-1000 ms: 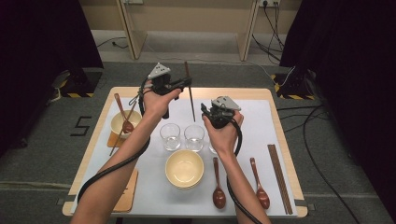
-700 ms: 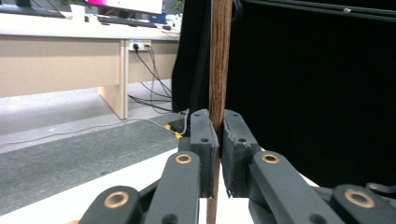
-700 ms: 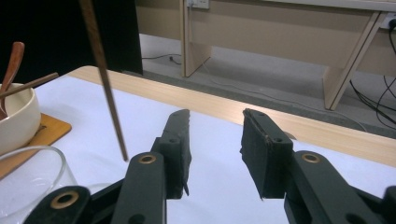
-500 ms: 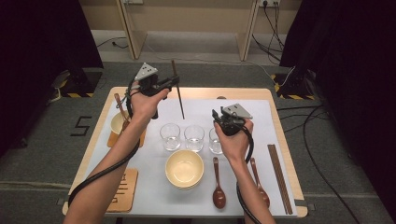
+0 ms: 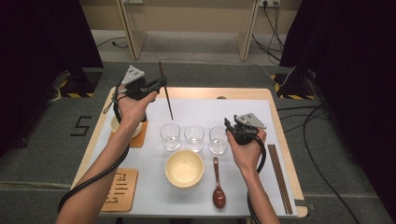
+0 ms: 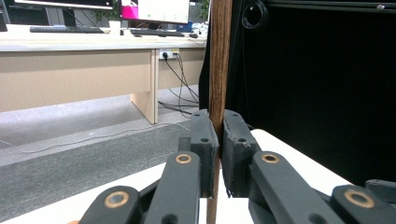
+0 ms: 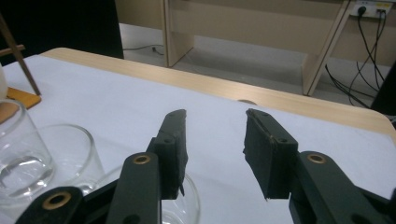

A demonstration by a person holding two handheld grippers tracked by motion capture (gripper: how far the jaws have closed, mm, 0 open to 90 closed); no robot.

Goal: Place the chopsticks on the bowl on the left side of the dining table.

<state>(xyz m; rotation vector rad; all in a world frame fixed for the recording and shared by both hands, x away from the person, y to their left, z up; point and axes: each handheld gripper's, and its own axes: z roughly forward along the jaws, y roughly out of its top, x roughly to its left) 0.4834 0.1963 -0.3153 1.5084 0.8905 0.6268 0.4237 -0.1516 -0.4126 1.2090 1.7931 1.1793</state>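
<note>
Two claws are mine, one in each hand. My left gripper (image 5: 156,85) is clamped on a dark wooden chopstick (image 5: 165,91); in the left gripper view both pads press its sides and the chopstick (image 6: 218,65) runs upright between them, passing above and below the jaws. Seen from the high view, that stick hangs tilted above the far left part of the white mat (image 5: 201,109), its lower tip beyond the row of three clear glasses (image 5: 194,137) and not touching them. A pale bowl on a wooden coaster (image 5: 138,138) lies under my left hand (image 5: 133,105).

My right gripper (image 5: 229,126) holds nothing: its jaws stand partly apart, having just opened a little, with bare mat showing through the gap in the right gripper view. It hovers just beside the rightmost glass (image 5: 218,139), whose rim sits below my jaws. Nearer me than the glasses lie a cream bowl (image 5: 184,168) and a brown spoon (image 5: 218,186).
</note>
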